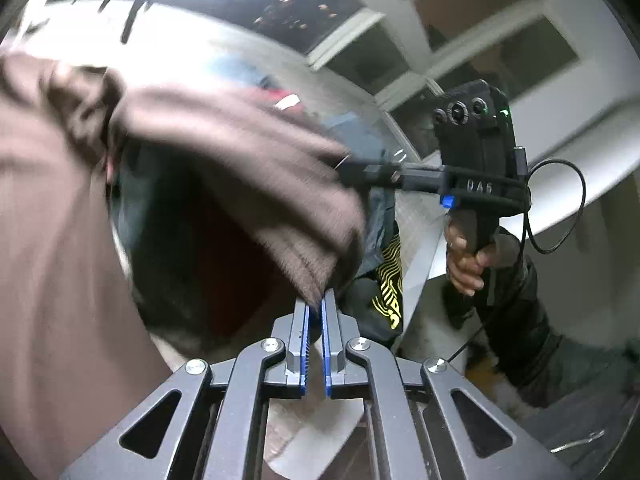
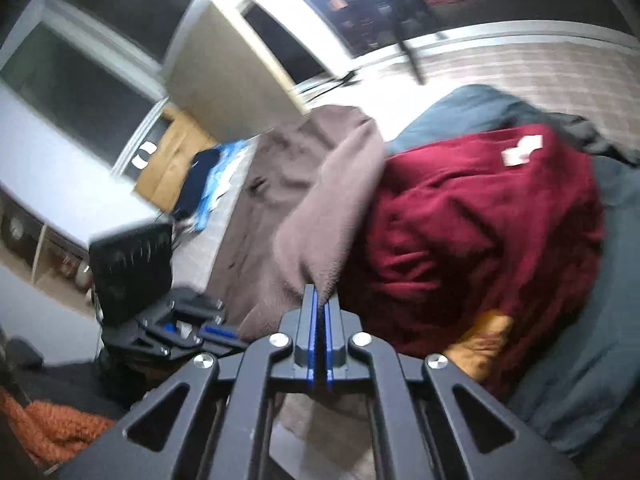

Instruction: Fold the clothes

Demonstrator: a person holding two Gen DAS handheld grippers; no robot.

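My left gripper (image 1: 315,304) pinches the edge of the brown sweater (image 1: 224,152), and my right gripper (image 2: 320,300) pinches it too. The sweater lies just beside the red blanket (image 2: 480,232), touching it.

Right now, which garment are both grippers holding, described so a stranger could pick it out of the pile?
Start at the heap of clothes, where a dark red fleece garment lies on blue-grey fabric. Draped against its left side is the brown fleece garment. It alone is dull brown, and it is pinched in the jaws of the right gripper and the left gripper.
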